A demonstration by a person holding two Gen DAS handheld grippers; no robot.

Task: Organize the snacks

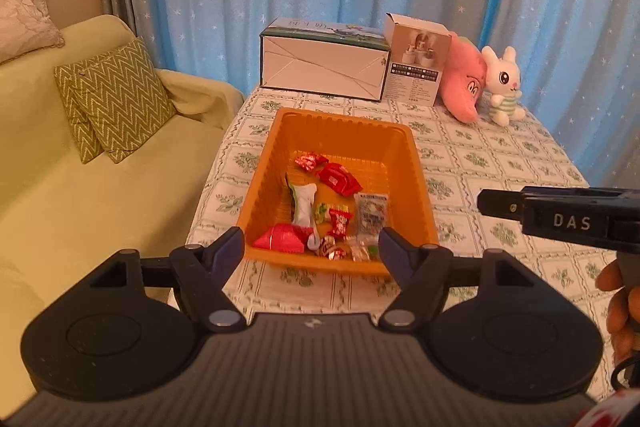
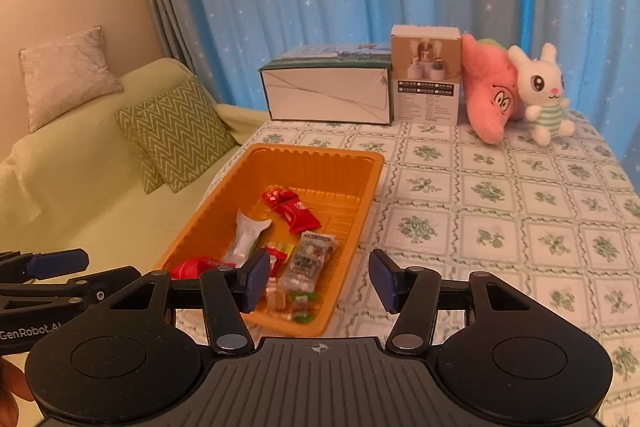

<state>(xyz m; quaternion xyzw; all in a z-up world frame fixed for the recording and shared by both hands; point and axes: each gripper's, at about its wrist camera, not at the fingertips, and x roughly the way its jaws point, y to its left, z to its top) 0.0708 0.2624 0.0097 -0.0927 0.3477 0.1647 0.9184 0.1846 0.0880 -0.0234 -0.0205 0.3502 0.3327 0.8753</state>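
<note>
While the snacks (image 1: 332, 211) lie gathered inside the orange tray (image 1: 420, 195) on the tabletop (image 1: 500, 163), the left hand-held gripper (image 1: 312, 247) and the right hand-held gripper (image 2: 316, 281) are held near the tray's close end, both with jaws apart and nothing between them.

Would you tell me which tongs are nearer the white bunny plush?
Right. The right tongs sit over the orange tray's near corner, on the white bunny plush side; the left tongs are farther left.
</note>
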